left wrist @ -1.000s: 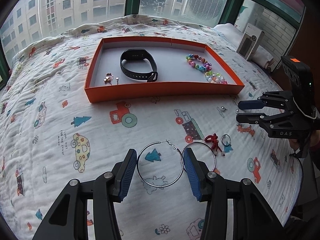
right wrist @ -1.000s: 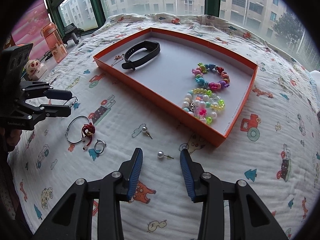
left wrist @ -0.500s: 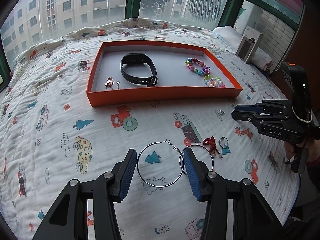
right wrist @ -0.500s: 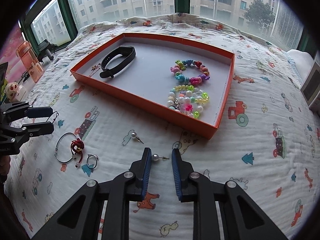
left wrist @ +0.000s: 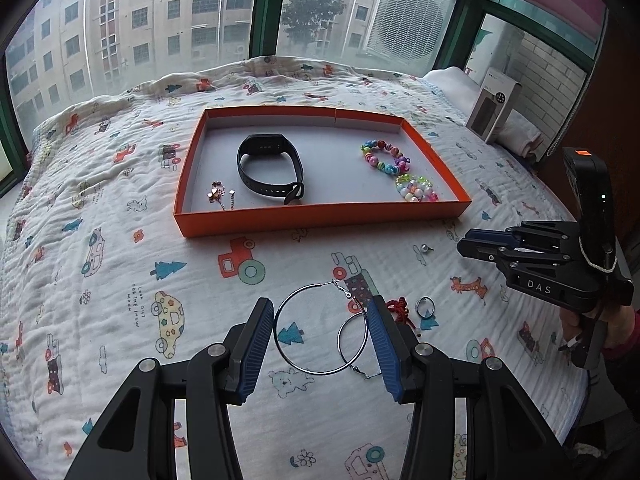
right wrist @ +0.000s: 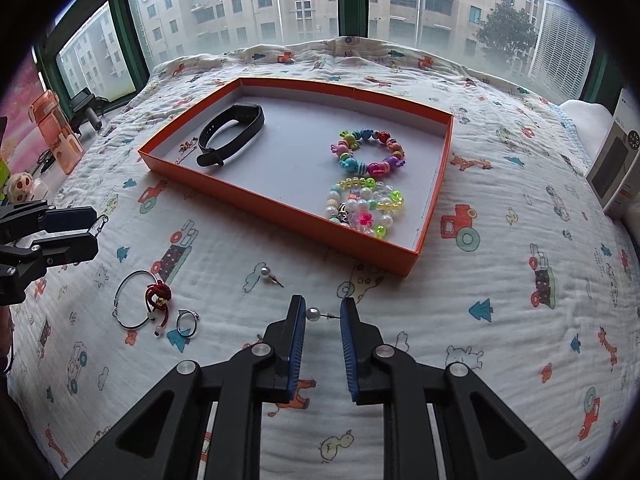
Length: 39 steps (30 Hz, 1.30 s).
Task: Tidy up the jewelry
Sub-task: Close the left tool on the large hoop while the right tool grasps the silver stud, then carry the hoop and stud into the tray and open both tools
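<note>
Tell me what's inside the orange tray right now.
Inside the orange tray: a black wristband, a bright beaded bracelet, a pale beaded bracelet, and small rose-gold earrings near one corner. Its near wall hides a thin strip of floor.

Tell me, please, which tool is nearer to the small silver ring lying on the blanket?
Left. The left tool straddles the hoop earrings, with the silver ring just outside its right finger. The right tool sits farther off, around a pearl stud.
</note>
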### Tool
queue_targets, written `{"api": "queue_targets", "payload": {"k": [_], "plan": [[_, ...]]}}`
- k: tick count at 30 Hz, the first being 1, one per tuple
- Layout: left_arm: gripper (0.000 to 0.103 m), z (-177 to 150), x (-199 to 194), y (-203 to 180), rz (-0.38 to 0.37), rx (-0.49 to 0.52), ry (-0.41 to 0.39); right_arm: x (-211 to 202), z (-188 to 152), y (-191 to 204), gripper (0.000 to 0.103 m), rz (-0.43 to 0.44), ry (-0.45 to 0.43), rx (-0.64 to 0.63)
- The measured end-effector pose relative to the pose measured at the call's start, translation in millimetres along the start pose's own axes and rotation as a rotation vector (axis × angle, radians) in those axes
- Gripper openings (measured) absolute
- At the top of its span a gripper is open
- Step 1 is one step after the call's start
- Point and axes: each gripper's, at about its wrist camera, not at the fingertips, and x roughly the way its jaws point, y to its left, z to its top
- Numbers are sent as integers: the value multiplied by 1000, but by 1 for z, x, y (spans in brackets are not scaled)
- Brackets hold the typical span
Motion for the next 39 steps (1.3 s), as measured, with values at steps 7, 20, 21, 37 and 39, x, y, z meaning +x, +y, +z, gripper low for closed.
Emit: {"api": "queue_targets", "payload": {"k": [7, 20, 21, 37, 39], "plan": [[52, 18, -14, -14, 14, 7, -44, -25, 11, -5, 20, -5, -69, 23], [52, 69, -29, -41, 20, 27, -136, -54, 37, -19, 20, -2, -175, 54], [52, 73, -28, -41, 19, 23, -141, -55, 39, -21, 20, -2, -180, 54], [52, 145, 37, -22, 25, -16, -140, -32, 81, -46, 20, -7, -212, 82], [52, 147, 52, -18, 23, -25, -121, -22, 83, -46, 20, -2, -197, 84]]}}
